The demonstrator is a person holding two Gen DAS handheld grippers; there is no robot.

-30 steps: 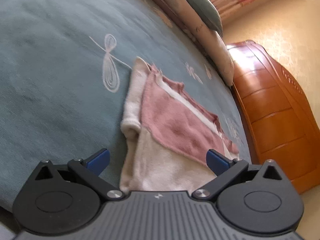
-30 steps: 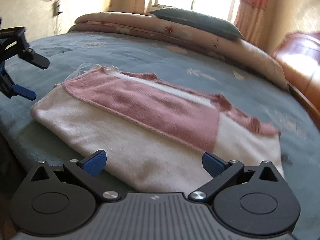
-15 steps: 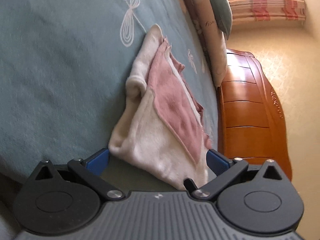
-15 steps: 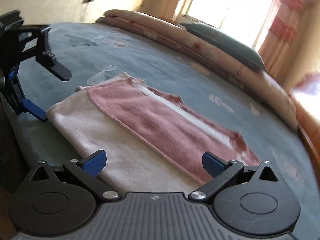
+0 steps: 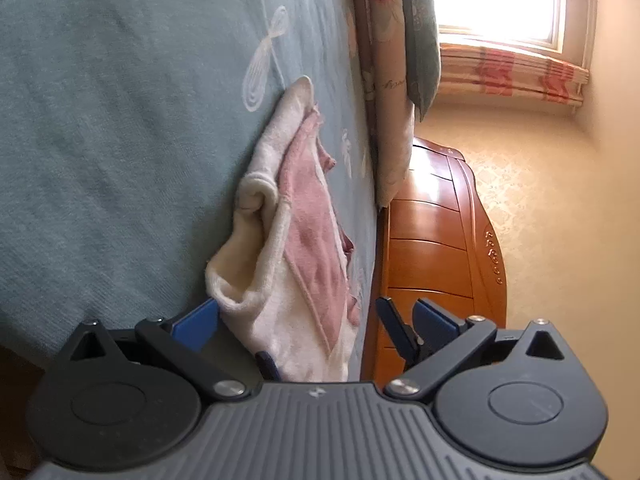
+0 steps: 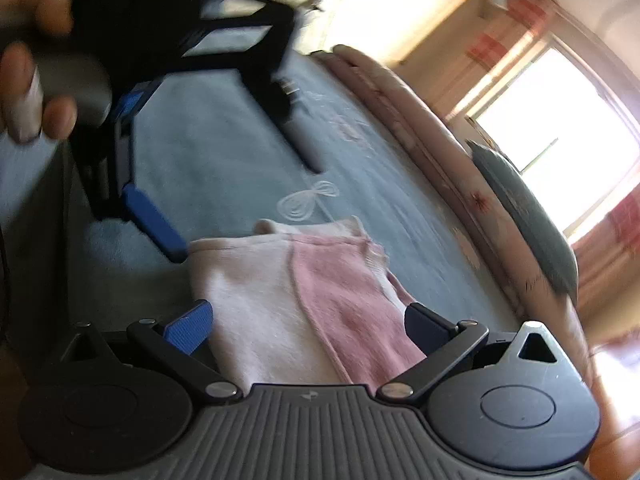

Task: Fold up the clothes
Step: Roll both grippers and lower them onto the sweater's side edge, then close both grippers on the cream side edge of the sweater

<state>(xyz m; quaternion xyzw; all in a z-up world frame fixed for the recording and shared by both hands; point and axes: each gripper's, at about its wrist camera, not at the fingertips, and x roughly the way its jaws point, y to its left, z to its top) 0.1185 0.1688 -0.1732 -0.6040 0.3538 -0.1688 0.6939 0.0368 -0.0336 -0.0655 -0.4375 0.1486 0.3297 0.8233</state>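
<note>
Covering most of both views, a teal bedspread (image 5: 100, 140) with a pale embroidered dragonfly (image 6: 310, 200) carries the task item, a folded pink-and-cream garment (image 6: 304, 300), lying near the bed's front edge, with a long floral bolster (image 5: 384, 80) and an orange wooden headboard (image 5: 436, 248) behind it. Left gripper (image 5: 316, 320): jaws spread wide at the garment's cream end, one blue pad touching the rolled hem (a hand (image 6: 28, 68) shows, blurred, on its handle). Right gripper (image 6: 308, 324): jaws equally wide apart, framing the cloth's other end without closing on it.
</note>
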